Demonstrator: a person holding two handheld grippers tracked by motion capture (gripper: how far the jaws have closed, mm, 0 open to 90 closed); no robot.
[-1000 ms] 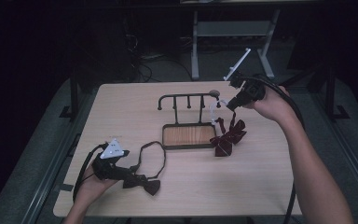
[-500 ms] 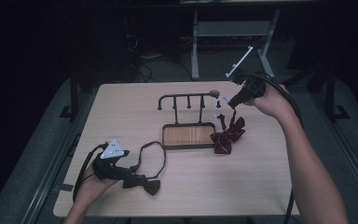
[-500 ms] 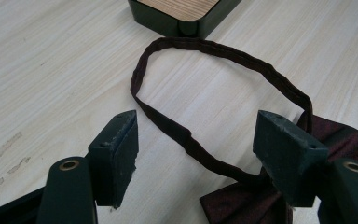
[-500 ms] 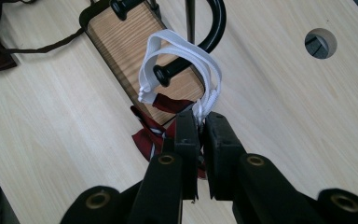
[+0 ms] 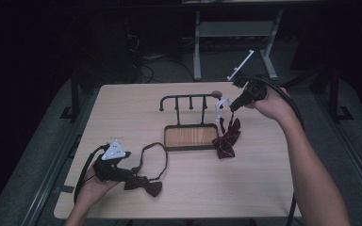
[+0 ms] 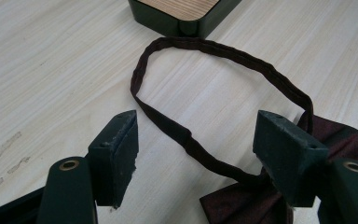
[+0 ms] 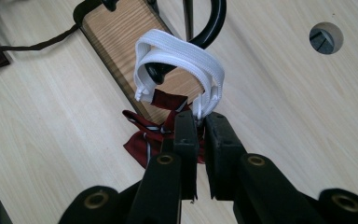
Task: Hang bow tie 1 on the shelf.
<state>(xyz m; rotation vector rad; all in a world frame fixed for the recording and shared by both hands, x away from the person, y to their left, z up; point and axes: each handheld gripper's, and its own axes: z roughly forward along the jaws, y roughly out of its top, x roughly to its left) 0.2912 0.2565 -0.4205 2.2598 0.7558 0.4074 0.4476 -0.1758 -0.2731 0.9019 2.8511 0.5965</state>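
Note:
A black rack (image 5: 188, 98) with several hooks rises from a wood-inlaid base (image 5: 191, 136) mid-table. My right gripper (image 5: 233, 104) (image 7: 199, 122) is shut on the white strap (image 5: 220, 106) (image 7: 182, 56) of a red striped bow tie (image 5: 227, 139) (image 7: 154, 130). The strap's loop sits around the rack's right end hook (image 7: 209, 28), and the tie hangs down to the table beside the base. My left gripper (image 5: 122, 172) (image 6: 198, 140) rests open at the front left. The strap loop (image 6: 205, 46) of a dark maroon bow tie (image 5: 146, 186) (image 6: 247, 200) lies between its jaws, untouched.
A round hole (image 7: 325, 37) pierces the tabletop to the right of the rack. A corner of the stand's base (image 6: 186, 14) lies just beyond the dark strap loop. Metal frame legs (image 5: 198, 47) stand on the dark floor behind the table.
My right gripper has shifted slightly with the white strap at the rack's right end. The left gripper and the dark bow tie have stayed put.

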